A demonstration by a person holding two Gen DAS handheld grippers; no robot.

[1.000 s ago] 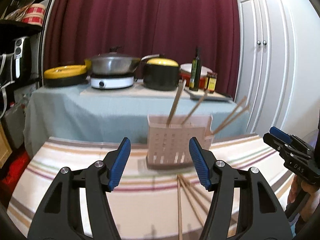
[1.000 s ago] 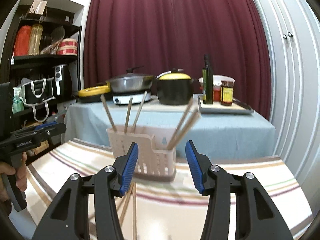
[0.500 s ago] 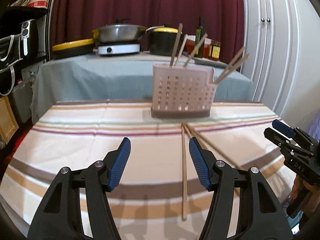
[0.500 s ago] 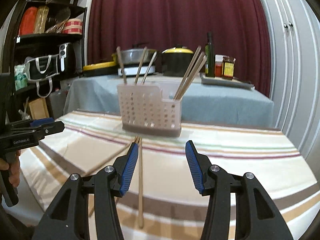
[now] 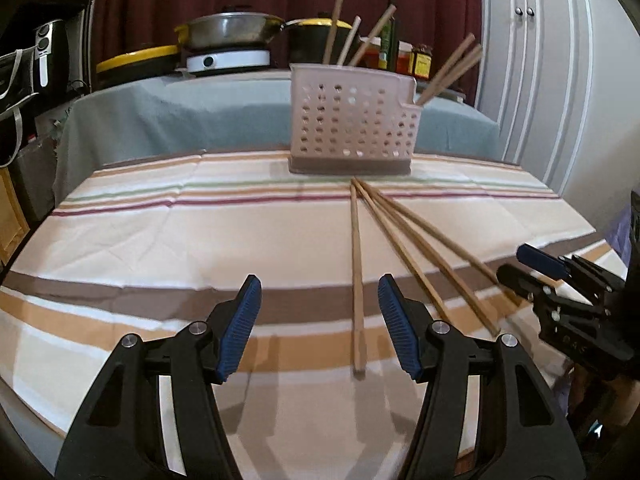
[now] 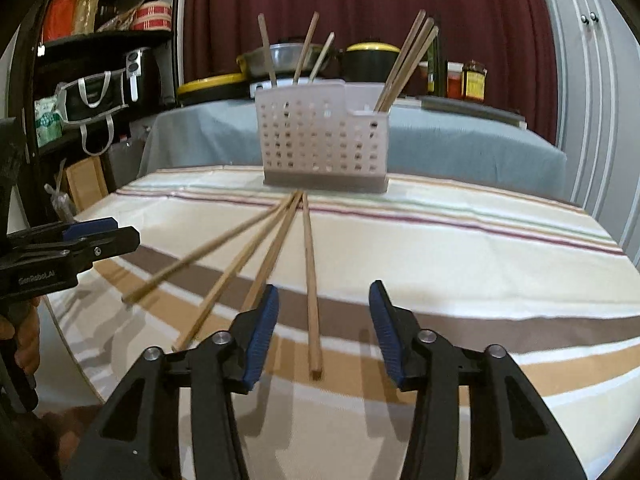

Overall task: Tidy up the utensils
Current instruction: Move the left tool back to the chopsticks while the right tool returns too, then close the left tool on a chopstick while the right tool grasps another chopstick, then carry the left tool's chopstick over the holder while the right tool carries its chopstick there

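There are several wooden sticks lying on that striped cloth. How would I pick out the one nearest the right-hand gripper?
Start at the pale perforated holder at the far side of the striped tablecloth; four chopsticks fan out from its base towards you. The one you want is the rightmost in the right wrist view. It alone runs nearly straight, ending between the open right gripper fingers, while the others splay left.

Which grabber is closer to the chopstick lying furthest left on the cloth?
Left. The left gripper has that chopstick ending between its fingers; the right gripper sits off right, past the other three chopsticks.
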